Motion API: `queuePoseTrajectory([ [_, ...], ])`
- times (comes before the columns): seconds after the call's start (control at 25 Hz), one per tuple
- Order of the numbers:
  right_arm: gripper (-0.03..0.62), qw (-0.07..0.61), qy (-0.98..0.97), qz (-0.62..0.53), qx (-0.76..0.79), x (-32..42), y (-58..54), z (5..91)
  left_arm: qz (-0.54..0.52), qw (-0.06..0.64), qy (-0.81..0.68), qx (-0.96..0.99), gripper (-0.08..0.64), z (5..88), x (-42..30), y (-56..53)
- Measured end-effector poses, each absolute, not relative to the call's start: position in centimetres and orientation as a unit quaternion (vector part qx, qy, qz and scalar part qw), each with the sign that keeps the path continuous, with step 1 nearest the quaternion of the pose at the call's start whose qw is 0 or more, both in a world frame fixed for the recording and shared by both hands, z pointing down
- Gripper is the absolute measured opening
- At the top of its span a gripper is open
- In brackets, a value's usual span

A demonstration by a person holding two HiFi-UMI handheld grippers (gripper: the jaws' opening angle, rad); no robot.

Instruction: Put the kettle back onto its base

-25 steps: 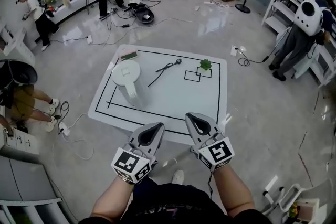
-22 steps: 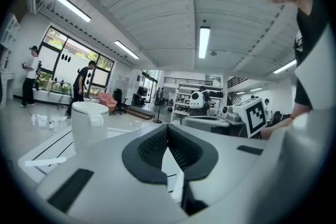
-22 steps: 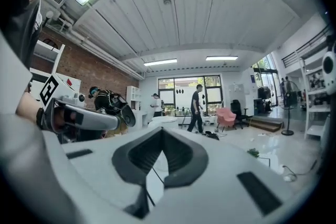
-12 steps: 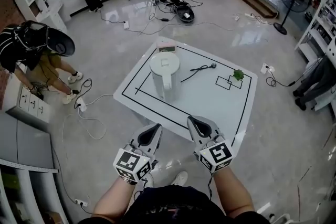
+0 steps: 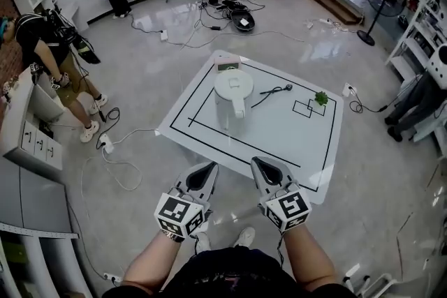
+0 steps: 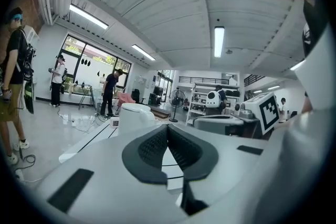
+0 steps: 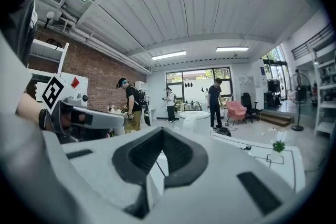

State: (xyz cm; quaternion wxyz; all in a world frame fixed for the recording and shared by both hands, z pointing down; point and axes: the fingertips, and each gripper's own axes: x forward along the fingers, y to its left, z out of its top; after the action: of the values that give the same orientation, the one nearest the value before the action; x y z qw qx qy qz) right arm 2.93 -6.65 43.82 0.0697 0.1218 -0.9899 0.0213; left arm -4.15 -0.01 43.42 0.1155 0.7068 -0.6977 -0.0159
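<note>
While the left hand-held gripper and the right hand-held gripper hung clenched and empty, the kettle stood on the bench.
Both were held side by side, short of the bench's near edge, jaws pressed together on nothing. The white kettle sat inside the black taped outline, handle towards the person, with a black cord and a small green plant to its right.

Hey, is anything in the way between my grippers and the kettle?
Nothing visible. Only floor and bare table lie between the left gripper, the right gripper and the kettle. The cable and plant sit right of it.
</note>
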Motion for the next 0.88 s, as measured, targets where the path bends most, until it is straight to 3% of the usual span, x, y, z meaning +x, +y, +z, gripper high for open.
queuePoseTrajectory([
  [0.88, 0.002, 0.084, -0.977, 0.020, 0.194, 4.6, -3.2, 43.7, -0.024, 0.118, -0.655, 0.746, 0.005, 43.1, -4.1, 2.6],
])
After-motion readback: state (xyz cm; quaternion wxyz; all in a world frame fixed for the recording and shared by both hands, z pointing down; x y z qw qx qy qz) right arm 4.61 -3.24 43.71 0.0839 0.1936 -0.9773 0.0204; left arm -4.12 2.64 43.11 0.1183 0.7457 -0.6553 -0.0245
